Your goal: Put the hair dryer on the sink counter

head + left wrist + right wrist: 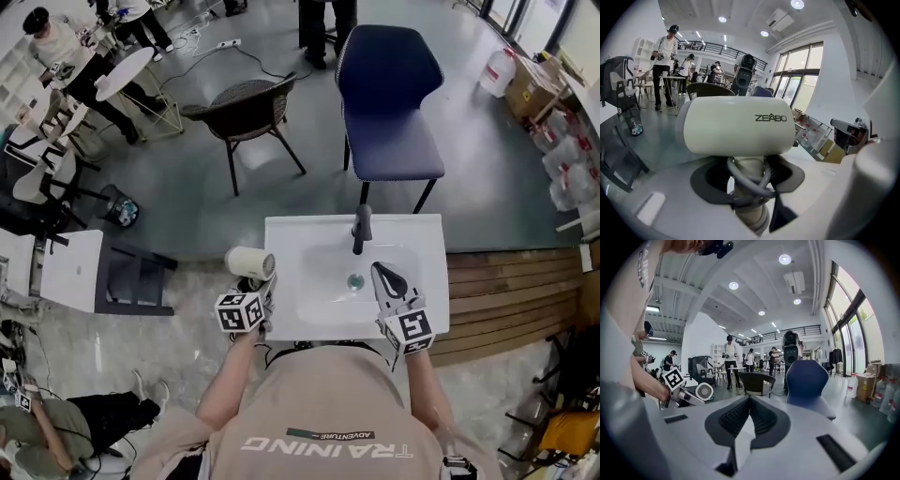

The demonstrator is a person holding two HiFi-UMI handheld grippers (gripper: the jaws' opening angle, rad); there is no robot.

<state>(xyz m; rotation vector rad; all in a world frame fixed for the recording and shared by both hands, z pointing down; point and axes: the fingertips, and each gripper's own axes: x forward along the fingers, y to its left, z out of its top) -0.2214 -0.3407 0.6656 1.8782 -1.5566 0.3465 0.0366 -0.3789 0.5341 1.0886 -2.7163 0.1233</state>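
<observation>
The cream hair dryer (250, 262) hangs at the left edge of the white sink counter (291, 234), barrel level, nozzle end toward the left. My left gripper (255, 283) is shut on its handle from below. In the left gripper view the barrel (738, 124) fills the middle, and the handle with a grey cord (749, 180) wound round it sits between the jaws. My right gripper (386, 274) is over the right side of the basin, jaws shut with nothing between them (749, 401). The right gripper view also shows the hair dryer (704, 391) at the left.
A black faucet (362, 230) stands at the back of the basin, with the drain (355, 280) below it. Behind the counter are a blue chair (387, 103) and a dark wicker chair (246, 108). A white cabinet (70, 272) is at the left; wooden planks (506, 300) lie at the right.
</observation>
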